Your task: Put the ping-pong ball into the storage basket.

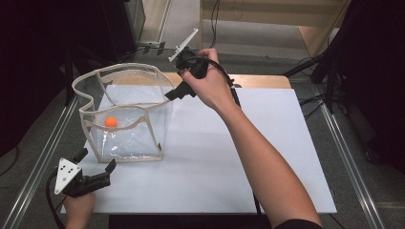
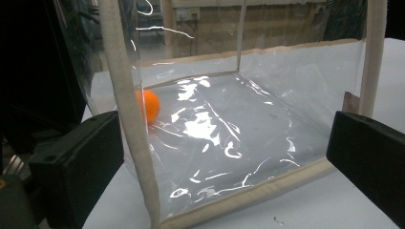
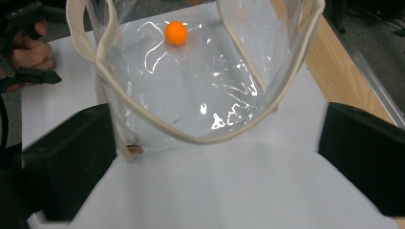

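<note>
A clear plastic bag (image 1: pixel 143 131) with beige trim stands open on the white board. An orange ball (image 1: pixel 111 121) lies on its floor near the left wall. My left gripper (image 1: pixel 97 161) is low at the board's front left corner, open, with its jaws facing the bag's front left edge (image 2: pixel 129 109) and a little short of it; the ball (image 2: pixel 149 105) shows through the plastic. My right gripper (image 1: pixel 174 89) hangs above the bag's far right rim, open and holding nothing. From there it looks down at the rim (image 3: pixel 191 138) and at the ball (image 3: pixel 176 33).
The white board (image 1: pixel 239 143) lies on a wooden table (image 1: pixel 260 80) with metal rails (image 1: pixel 43 152) at both sides. Dark equipment and cables surround the table. The person's left hand (image 3: pixel 26 52) shows beyond the bag in the right gripper view.
</note>
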Action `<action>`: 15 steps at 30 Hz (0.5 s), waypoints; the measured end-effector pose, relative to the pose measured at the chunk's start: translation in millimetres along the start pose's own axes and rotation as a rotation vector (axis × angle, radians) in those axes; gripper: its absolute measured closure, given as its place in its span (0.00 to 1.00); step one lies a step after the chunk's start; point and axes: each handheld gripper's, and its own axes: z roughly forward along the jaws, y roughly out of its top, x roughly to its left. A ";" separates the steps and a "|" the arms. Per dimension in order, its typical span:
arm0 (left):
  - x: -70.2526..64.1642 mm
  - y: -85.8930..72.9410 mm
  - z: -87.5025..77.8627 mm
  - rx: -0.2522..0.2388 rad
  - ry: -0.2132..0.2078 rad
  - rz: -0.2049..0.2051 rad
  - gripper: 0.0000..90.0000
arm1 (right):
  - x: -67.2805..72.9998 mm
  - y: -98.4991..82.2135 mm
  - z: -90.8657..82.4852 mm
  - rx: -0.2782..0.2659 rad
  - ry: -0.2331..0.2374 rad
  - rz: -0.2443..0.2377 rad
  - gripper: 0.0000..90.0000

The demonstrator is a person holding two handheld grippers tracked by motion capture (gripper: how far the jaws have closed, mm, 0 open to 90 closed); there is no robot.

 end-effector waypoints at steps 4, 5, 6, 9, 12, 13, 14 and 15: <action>0.0 0.0 0.2 -0.001 0.000 0.002 0.00 | -1.1 -12.5 -3.0 -0.013 -0.005 0.017 0.00; 0.0 0.0 0.2 -0.001 0.000 0.002 0.00 | -1.3 -15.6 -3.5 -0.014 -0.003 0.021 0.00; 0.0 0.0 0.2 -0.001 0.000 0.003 0.00 | -1.5 -18.8 -3.9 -0.016 -0.006 0.022 0.00; -0.1 0.0 0.2 -0.001 0.000 0.003 0.00 | -1.7 -27.8 -4.4 -0.019 -0.010 0.027 0.00; -0.3 -0.1 0.3 0.000 0.001 0.002 0.00 | -1.7 -36.5 -4.6 -0.019 -0.011 0.038 0.00; -0.3 0.0 0.3 0.000 0.001 0.002 0.00 | -1.7 -39.3 -4.6 -0.020 -0.013 0.042 0.00; -0.3 0.0 0.3 0.000 0.001 0.003 0.00 | -2.0 -41.9 -4.6 -0.021 -0.012 0.041 0.00; -0.3 0.0 0.2 0.000 0.001 0.002 0.00 | -1.7 -44.7 -4.8 -0.021 -0.010 0.047 0.00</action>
